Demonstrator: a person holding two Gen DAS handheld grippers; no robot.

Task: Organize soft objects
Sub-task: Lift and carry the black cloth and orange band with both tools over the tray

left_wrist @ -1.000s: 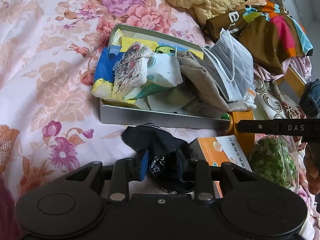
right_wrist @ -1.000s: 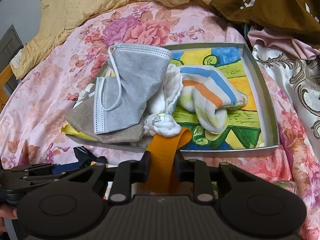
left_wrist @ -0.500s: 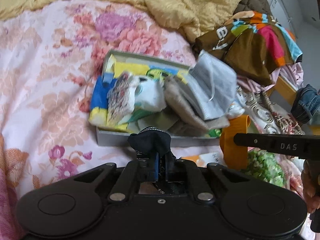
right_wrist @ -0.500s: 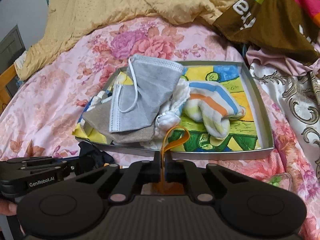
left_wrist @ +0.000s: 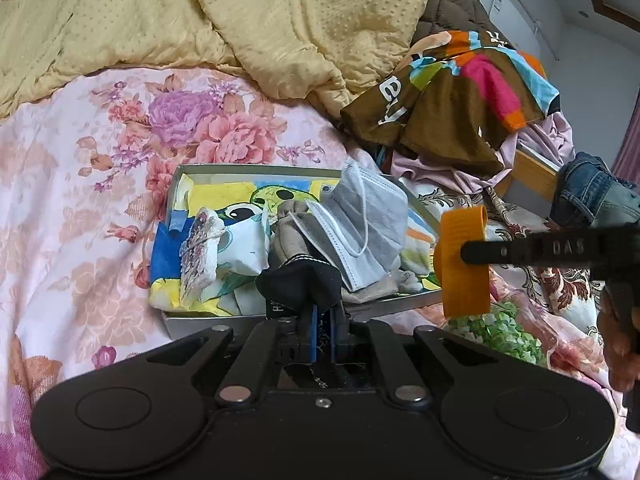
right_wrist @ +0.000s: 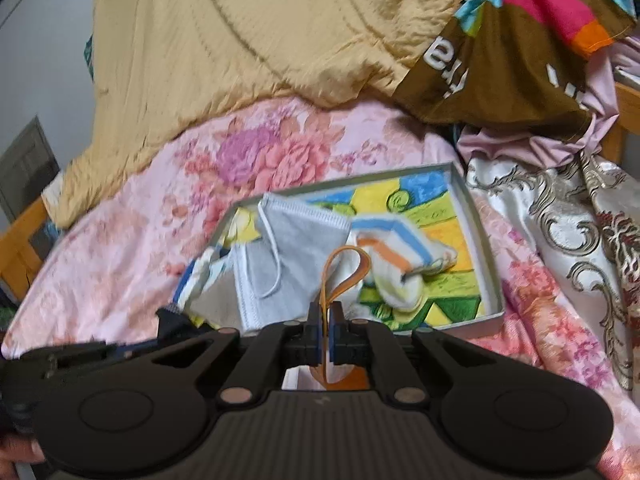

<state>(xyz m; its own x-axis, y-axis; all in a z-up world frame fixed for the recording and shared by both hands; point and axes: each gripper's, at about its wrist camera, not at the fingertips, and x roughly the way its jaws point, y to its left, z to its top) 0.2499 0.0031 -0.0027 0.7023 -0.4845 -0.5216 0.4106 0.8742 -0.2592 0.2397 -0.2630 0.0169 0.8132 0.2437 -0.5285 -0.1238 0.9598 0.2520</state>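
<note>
A shallow tin tray [left_wrist: 188, 318] [right_wrist: 476, 216] with a cartoon print lies on the floral bedsheet. It holds a grey face mask [left_wrist: 370, 224] [right_wrist: 296, 252], a striped sock [right_wrist: 404, 256], a beige cloth [left_wrist: 292, 236] and other soft pieces. My left gripper [left_wrist: 325, 316] is shut on a black cloth [left_wrist: 298, 284], lifted just before the tray's near wall. My right gripper [right_wrist: 329, 334] is shut on an orange rubbery band [right_wrist: 344, 276] [left_wrist: 464, 264], raised near the tray's front right; the left wrist view shows that gripper [left_wrist: 464, 254] from the side.
A yellow quilt [left_wrist: 240, 20] is bunched at the back. Brown and bright patterned clothes [left_wrist: 460, 92] pile at the right, with an ornate cream fabric [right_wrist: 560, 216]. A bag of green bits [left_wrist: 504, 332] lies near the right hand [left_wrist: 618, 344]. A small box [right_wrist: 300, 378] sits under the right gripper.
Both grippers closed, the left on the black cloth and the right on the orange band, and both rose off the bed with them. The views now show more of the quilt.
</note>
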